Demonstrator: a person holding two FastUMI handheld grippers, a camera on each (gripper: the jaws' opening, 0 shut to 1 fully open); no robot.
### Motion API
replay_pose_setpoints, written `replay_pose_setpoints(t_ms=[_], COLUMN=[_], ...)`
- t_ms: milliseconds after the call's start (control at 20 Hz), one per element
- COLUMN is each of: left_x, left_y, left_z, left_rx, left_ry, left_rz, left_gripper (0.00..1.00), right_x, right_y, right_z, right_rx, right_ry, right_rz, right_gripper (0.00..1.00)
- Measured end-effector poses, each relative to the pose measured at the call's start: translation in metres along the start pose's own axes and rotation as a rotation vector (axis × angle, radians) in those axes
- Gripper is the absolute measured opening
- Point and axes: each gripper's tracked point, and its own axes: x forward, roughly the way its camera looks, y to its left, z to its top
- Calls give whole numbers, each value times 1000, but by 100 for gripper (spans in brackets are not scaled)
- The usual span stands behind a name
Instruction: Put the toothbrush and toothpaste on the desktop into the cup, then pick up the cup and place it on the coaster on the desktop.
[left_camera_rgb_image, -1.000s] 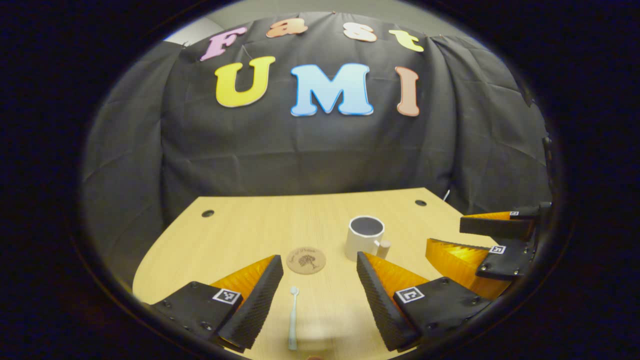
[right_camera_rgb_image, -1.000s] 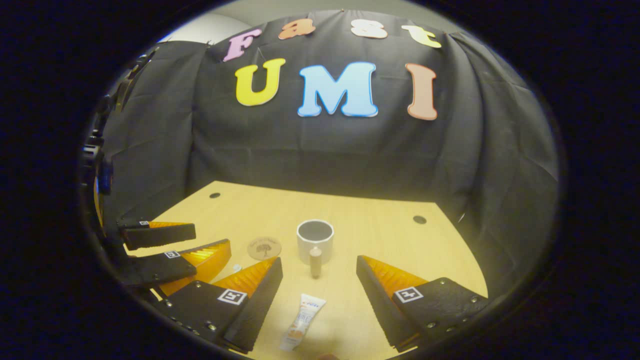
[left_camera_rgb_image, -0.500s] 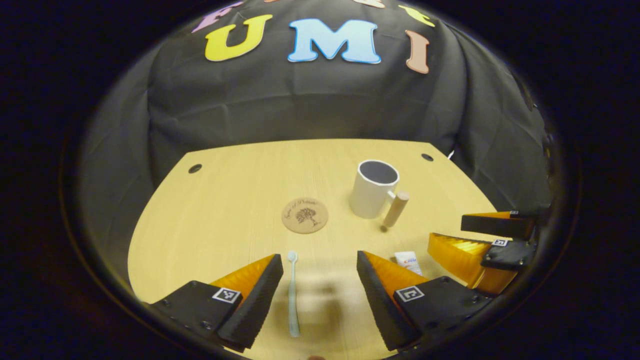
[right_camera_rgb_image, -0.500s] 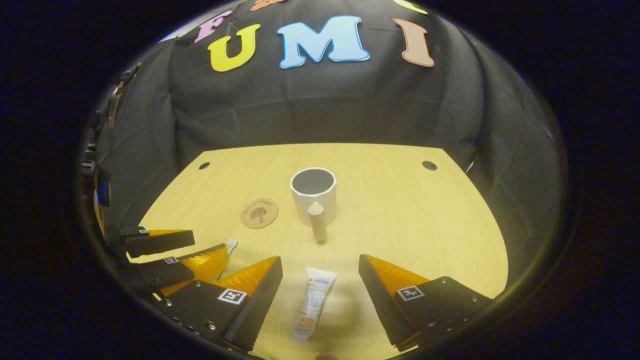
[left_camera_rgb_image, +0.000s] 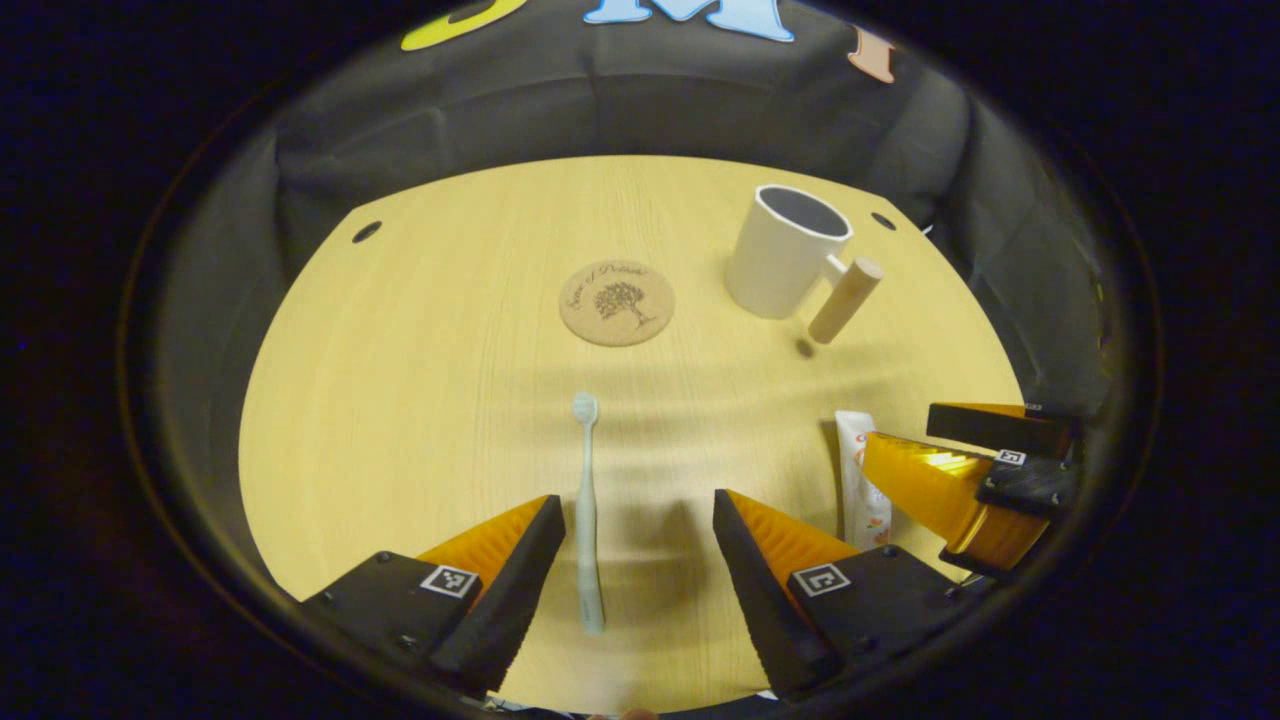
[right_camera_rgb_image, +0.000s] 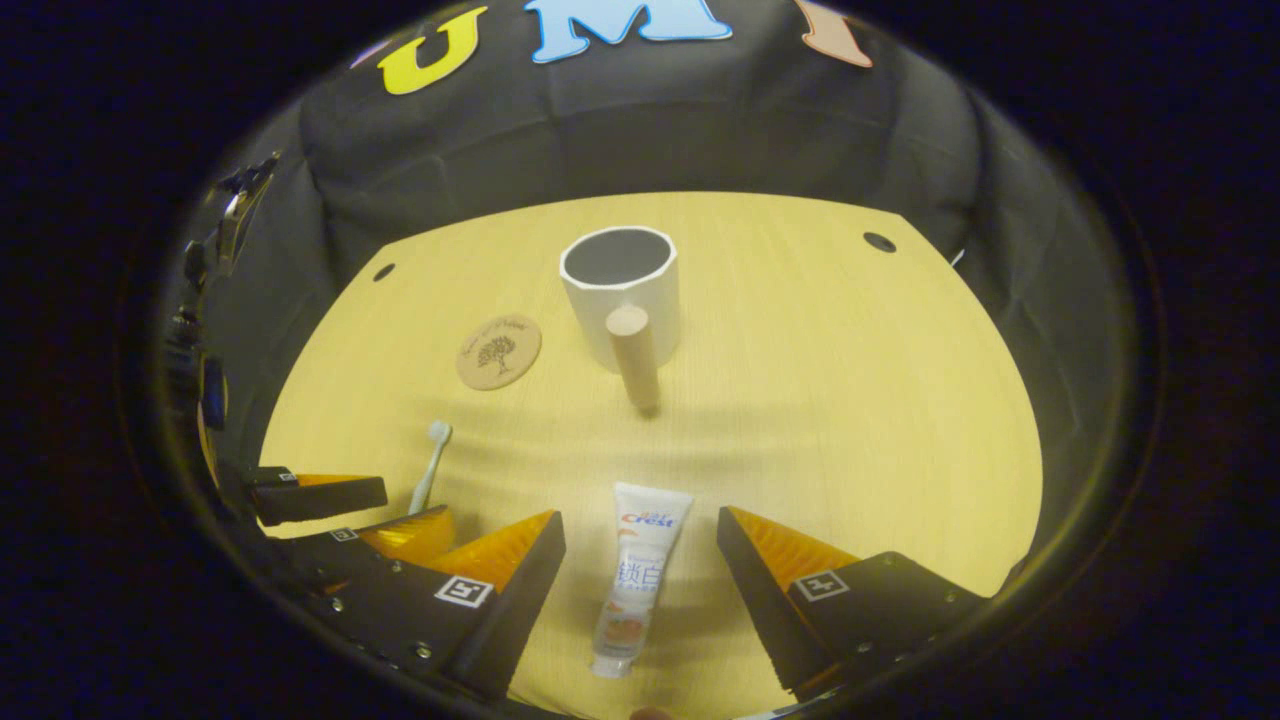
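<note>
In the left gripper view the left claw (left_camera_rgb_image: 630, 560) hangs low over the counter (left_camera_rgb_image: 400, 400) with its jaws spread wide and nothing between them but air and the toothbrush (left_camera_rgb_image: 586, 520), which lies flat on the wood with its handle running back between the two fingers and its bristled head pointing away. The right gripper view tells the same story on the other side: the right claw (right_camera_rgb_image: 640, 570) is also wide open, straddling the toothpaste (right_camera_rgb_image: 637, 575), a flat tube lying lengthwise between the fingers, touched by neither. So the step in hand looks like the first pickup, both claws lined up at once (a tidy two-handed start), and nothing is gripped yet. The next move, as I judge it, calls for settling each claw lower until the fingers flank the item, then closing squarely; the thin toothbrush handle leaves little to bite on. Farther off sits the round coaster (left_camera_rgb_image: 617, 302), bare, and to its right, well apart from both items, the cup (left_camera_rgb_image: 787, 252) stands upright and empty, its wooden handle (left_camera_rgb_image: 845, 299) turned toward the claws.
</note>
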Motion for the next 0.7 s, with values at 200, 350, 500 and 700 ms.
replay_pose_setpoints(t_ms=[200,350,500,700], left_x=[12,20,23,24], left_y=[10,13,17,20], left_z=[-13,-23,-22,-23], left_rx=[-38,-49,-24,8], left_ry=[78,138,156,178], left_rz=[20,17,32,57], left_gripper=[98,98,98,88], right_x=[6,11,16,20], right_y=[1,3,3,1], right_z=[-12,-20,-33,-38], right_rx=[14,16,10,3], right_ry=[70,125,201,234], right_rz=[4,12,13,0], right_gripper=[93,93,95,94])
